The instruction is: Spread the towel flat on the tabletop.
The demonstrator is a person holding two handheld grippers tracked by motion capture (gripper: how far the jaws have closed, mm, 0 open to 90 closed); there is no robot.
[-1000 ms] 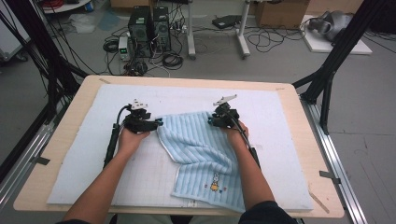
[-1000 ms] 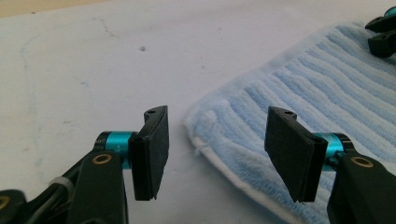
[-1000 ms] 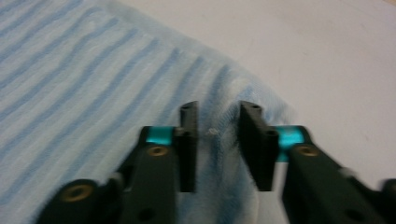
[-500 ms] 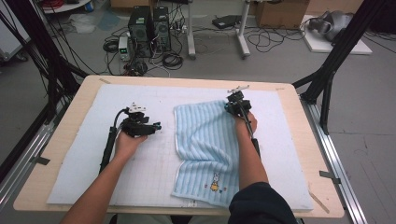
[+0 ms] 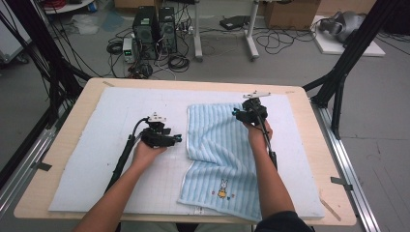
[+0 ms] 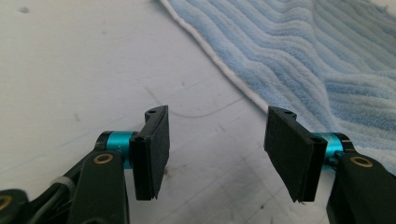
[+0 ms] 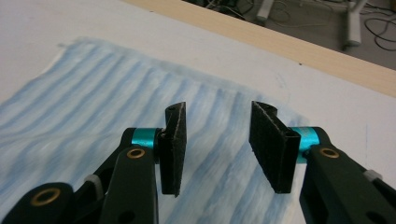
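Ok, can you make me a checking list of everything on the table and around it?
Surface: wooden table under a white mat.
Job's things: blue striped towel spread on the mat, rumpled at its left edge, a small rabbit picture near its front edge.
Clutter: nothing seen.
Grippers: left claw open above bare mat, beside the towel's left edge; right claw open over the towel's far right corner.
Cables: a black cable runs along the left forearm.
Surroundings: computer towers, loose wires, cardboard boxes on the floor behind.

Towel [image 5: 217, 145] flatter, right gripper [image 5: 247, 114] now released
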